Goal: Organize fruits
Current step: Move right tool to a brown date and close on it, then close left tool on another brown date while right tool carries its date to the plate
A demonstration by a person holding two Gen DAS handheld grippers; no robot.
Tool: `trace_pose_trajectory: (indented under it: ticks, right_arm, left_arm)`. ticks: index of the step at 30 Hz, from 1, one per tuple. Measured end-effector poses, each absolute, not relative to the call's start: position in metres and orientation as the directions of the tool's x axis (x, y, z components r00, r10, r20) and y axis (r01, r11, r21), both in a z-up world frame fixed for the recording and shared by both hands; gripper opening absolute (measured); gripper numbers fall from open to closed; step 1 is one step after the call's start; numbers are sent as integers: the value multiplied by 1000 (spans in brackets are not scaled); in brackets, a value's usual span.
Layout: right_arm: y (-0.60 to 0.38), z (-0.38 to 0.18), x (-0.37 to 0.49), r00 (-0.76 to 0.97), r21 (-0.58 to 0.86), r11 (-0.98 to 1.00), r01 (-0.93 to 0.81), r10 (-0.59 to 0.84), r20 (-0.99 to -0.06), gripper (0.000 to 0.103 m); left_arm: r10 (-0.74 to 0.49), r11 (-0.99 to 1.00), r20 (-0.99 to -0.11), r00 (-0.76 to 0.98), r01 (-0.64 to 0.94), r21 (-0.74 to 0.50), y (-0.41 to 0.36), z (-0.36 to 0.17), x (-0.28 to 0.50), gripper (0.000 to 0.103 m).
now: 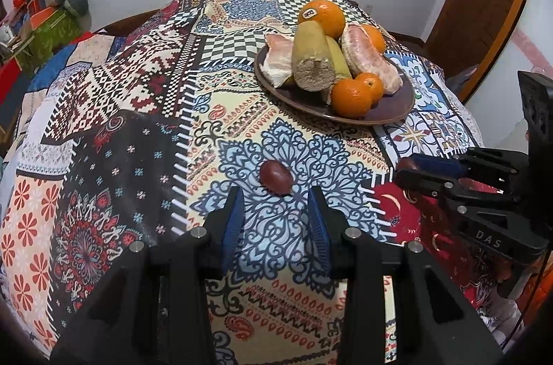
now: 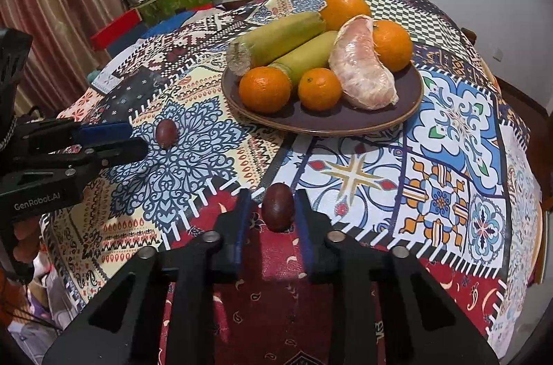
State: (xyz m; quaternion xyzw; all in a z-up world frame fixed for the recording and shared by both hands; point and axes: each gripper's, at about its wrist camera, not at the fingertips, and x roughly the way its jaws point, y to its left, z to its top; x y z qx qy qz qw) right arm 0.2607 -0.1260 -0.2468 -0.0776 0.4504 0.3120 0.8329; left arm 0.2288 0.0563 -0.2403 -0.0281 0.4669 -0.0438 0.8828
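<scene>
Two dark red fruits lie on the patterned tablecloth (image 2: 449, 130), near a brown plate (image 2: 411, 109) heaped with oranges and other fruit. One red fruit (image 2: 277, 207) sits between the right gripper (image 2: 271, 220) pads, pinched. The other red fruit (image 1: 276, 177) lies just beyond the spread left gripper (image 1: 276, 220).

Patchwork-clothed table (image 2: 449, 137): plate (image 2: 411, 102), two dates (image 2: 277, 207)

A plate (image 2: 411, 104) of oranges (image 2: 264, 88), sugarcane pieces (image 2: 280, 36) and peeled pomelo segments (image 2: 363, 64) sits far back on the tablecloth (image 2: 449, 130). Nearer, one jujube (image 1: 276, 177) lies ahead of the left gripper (image 1: 274, 209); another jujube (image 2: 277, 206) stands between the right gripper (image 2: 271, 209) fingers.
</scene>
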Motion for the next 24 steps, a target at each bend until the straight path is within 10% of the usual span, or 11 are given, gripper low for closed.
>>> trace_pose_trajectory:
  ticks: [24]
  right_arm:
    - [-143,-237,263,402,214,791,-573,499,-767,17]
  left_arm:
    - [-89,996,-845,528,51,-73,53,-257,252,21]
